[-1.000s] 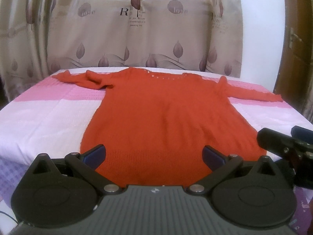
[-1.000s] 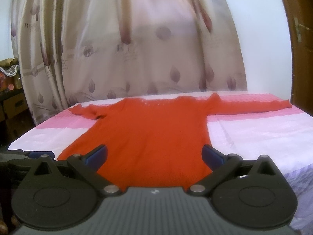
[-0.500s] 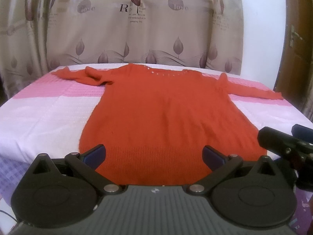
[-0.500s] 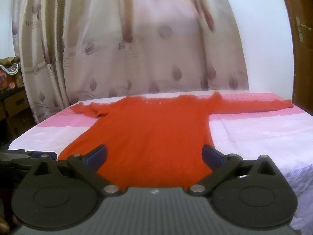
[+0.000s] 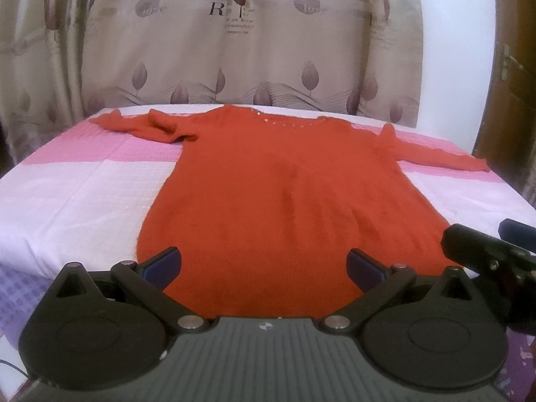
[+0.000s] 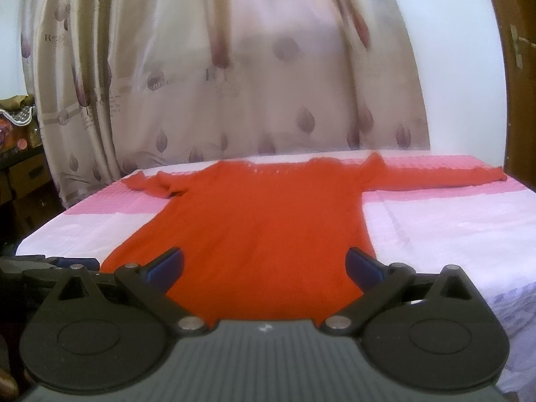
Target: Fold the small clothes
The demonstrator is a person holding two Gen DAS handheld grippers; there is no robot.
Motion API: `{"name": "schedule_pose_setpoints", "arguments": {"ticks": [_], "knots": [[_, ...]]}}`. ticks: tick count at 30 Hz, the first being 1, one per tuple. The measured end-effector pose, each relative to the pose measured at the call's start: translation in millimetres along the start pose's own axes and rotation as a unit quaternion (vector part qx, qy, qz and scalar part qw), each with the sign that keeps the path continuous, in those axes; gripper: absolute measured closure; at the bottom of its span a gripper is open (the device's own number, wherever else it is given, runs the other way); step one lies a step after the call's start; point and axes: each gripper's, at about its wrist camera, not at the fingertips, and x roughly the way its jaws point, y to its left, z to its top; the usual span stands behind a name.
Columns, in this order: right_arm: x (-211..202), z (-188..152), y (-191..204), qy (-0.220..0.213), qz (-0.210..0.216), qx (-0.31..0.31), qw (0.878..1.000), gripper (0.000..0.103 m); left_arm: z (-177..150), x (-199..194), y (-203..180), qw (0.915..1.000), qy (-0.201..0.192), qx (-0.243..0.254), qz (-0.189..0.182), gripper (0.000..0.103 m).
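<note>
A red long-sleeved knit sweater (image 5: pixel 284 194) lies flat on the bed, hem toward me, neckline at the far end. Its left sleeve (image 5: pixel 140 125) is bunched and bent; its right sleeve (image 5: pixel 442 159) stretches straight out. The sweater also shows in the right wrist view (image 6: pixel 261 224). My left gripper (image 5: pixel 263 264) is open and empty, just short of the hem. My right gripper (image 6: pixel 264 264) is open and empty, also near the hem; it appears at the right edge of the left wrist view (image 5: pixel 485 254).
The bed has a pink and white cover (image 5: pixel 73 194). A beige leaf-print curtain (image 5: pixel 234 50) hangs behind it. A wooden door (image 5: pixel 512 83) stands at the right. Boxes and clutter (image 6: pixel 20 154) sit beside the bed at the left.
Both grippers have lifted slightly and stay open; the sweater sits a little lower in both views. The sweater has not moved.
</note>
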Motion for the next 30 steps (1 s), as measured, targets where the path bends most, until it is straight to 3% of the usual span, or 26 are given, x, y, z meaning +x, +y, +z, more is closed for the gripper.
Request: {"name": "schedule_pose_setpoints", "arguments": {"ticks": [9, 16, 22, 27, 30], "knots": [[11.6, 1.8, -5.9, 0.010, -0.001, 0.006, 1.000, 0.000, 10.3, 14.4, 6.0, 0.9999, 0.005, 0.009, 0.013, 0.000], [28.2, 15.1, -15.2, 0.014, -0.009, 0.001, 1.000, 0.000, 54.1, 36.3, 37.9, 0.9999, 0.002, -0.006, 0.014, 0.000], [50.1, 24.4, -17.4, 0.027, -0.004, 0.001, 1.000, 0.000, 112.1, 82.7, 122.0, 0.9988, -0.002, -0.037, 0.033, 0.000], [74.0, 19.6, -18.5, 0.059, -0.002, 0.003, 0.998, 0.000, 163.6, 152.7, 216.0, 0.9964, 0.006, -0.055, 0.064, 0.000], [84.0, 18.8, -20.9, 0.072, -0.007, 0.005, 0.997, 0.000, 191.5, 202.9, 277.8, 0.9921, 0.025, -0.101, 0.071, 0.004]]}}
